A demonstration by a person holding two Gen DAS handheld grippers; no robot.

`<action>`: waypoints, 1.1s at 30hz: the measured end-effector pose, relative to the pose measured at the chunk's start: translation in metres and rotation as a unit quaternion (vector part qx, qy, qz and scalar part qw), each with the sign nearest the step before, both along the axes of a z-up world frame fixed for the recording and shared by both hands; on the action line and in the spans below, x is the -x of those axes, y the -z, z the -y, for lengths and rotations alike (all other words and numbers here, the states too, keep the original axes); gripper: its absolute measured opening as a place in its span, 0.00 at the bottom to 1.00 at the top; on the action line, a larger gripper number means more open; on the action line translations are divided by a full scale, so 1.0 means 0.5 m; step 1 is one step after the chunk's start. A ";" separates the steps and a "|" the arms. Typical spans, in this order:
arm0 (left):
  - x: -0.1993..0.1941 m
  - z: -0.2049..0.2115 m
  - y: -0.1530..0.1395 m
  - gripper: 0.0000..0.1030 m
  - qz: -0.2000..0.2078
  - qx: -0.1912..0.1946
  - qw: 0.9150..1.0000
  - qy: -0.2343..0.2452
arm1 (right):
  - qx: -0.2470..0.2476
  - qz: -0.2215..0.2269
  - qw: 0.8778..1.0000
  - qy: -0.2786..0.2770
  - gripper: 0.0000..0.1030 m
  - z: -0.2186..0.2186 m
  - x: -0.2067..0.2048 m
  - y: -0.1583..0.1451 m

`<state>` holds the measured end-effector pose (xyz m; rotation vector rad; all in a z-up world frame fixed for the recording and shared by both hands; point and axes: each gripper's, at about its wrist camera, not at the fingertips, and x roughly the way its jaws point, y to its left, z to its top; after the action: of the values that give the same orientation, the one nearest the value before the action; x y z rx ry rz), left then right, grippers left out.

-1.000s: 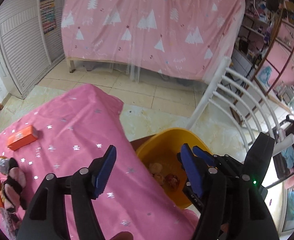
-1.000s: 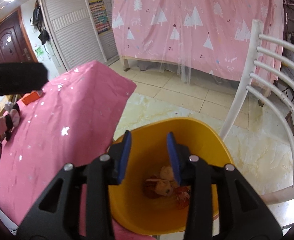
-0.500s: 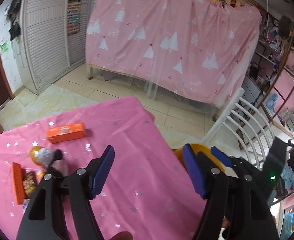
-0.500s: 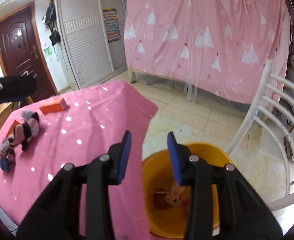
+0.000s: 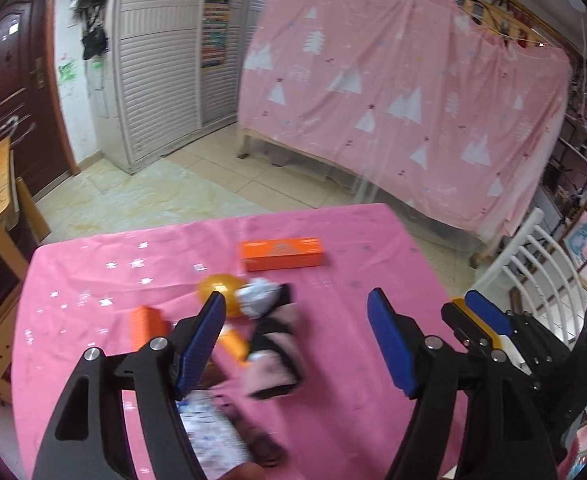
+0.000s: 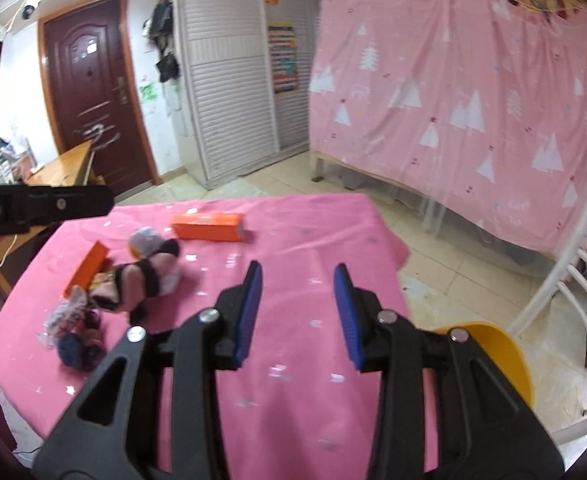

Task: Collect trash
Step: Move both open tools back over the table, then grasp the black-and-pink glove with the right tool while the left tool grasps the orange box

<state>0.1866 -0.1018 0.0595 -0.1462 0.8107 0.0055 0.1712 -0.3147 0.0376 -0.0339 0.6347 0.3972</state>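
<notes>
**Both tongs empty above the desk, trash still in a cluster**

Left tongs (image 5: 295, 340) hung over the near half of the pink-clothed desk (image 5: 353, 240), jaws spreading wider at this moment, nothing between the blue pads. Right tongs (image 6: 297, 312) were released, jaws parted by a moderate gap, nothing between them; they pointed at bare cloth right of the clutter.

Trash lay on the left part of the desk. An orange carton (image 5: 281, 254) sat farthest back, lying flat and apart from the rest. Nearer, a yellow ball-like item (image 5: 217, 288) touched a crumpled grey-white wrapper (image 5: 257, 298). A pink-and-black soft item (image 5: 273, 352) lay just in front of those. A second, smaller orange box (image 6: 87, 266) lay at the left of the cluster, with a clear crinkled wrapper (image 6: 59, 318) and dark blurred bits nearest the viewer; too smeared to name.

The yellow bin (image 6: 501, 354) showed at the desk's right near corner, below cloth level, beside a white slatted chair (image 6: 573, 264). Its contents were hidden in this view.
</notes>
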 end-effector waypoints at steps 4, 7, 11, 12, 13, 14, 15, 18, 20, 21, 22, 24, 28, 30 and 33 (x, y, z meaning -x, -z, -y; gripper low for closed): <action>0.013 -0.057 0.013 0.66 -0.006 0.000 1.000 -0.020 | 0.005 -0.006 1.000 -0.021 0.34 -0.052 0.011 0.006; 0.022 -0.093 0.022 0.67 -0.007 0.001 0.999 -0.033 | 0.007 -0.009 0.999 -0.035 0.34 -0.084 0.021 0.008; 0.028 -0.134 0.048 0.68 -0.018 -0.006 0.999 -0.048 | 0.002 -0.016 0.998 -0.057 0.34 -0.118 0.036 0.008; 0.028 -0.145 0.056 0.68 -0.022 -0.005 0.998 -0.053 | 0.000 -0.018 0.998 -0.062 0.35 -0.125 0.038 0.008; 0.029 -0.158 0.066 0.68 -0.027 -0.002 0.998 -0.058 | -0.002 -0.021 0.997 -0.069 0.37 -0.135 0.041 0.008; 0.028 -0.169 0.074 0.68 -0.030 -0.001 0.998 -0.062 | -0.004 -0.020 0.997 -0.072 0.44 -0.141 0.045 0.010; 0.029 -0.180 0.083 0.68 -0.033 -0.001 0.997 -0.069 | -0.007 -0.020 0.997 -0.076 0.48 -0.150 0.048 0.009; 0.028 -0.199 0.101 0.68 -0.040 0.003 0.996 -0.075 | -0.004 -0.023 0.996 -0.090 0.49 -0.182 0.053 0.009; 0.027 -0.208 0.113 0.68 -0.045 0.007 0.996 -0.075 | -0.004 -0.026 0.995 -0.100 0.49 -0.199 0.056 0.009; 0.027 -0.211 0.119 0.68 -0.045 0.006 0.996 -0.075 | -0.004 -0.029 0.994 -0.104 0.49 -0.208 0.056 0.010; 0.028 -0.215 0.123 0.68 -0.045 0.006 0.996 -0.075 | -0.003 -0.030 0.994 -0.106 0.49 -0.216 0.056 0.011; 0.028 -0.220 0.135 0.68 -0.047 0.006 0.996 -0.076 | -0.002 -0.034 0.994 -0.108 0.54 -0.225 0.056 0.013; 0.026 -0.233 0.158 0.67 -0.053 0.011 0.995 -0.078 | 0.006 -0.046 0.993 -0.110 0.54 -0.246 0.050 0.025; 0.025 -0.234 0.168 0.61 -0.058 0.016 0.995 -0.074 | 0.009 -0.054 0.992 -0.110 0.54 -0.255 0.045 0.034; 0.021 -0.234 0.181 0.48 -0.062 0.020 0.996 -0.068 | 0.013 -0.061 0.992 -0.110 0.54 -0.266 0.041 0.043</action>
<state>0.1759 0.0151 -0.0308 -0.2411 0.9236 0.1275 0.1507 -0.1815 0.0160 -0.1058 0.7603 0.6078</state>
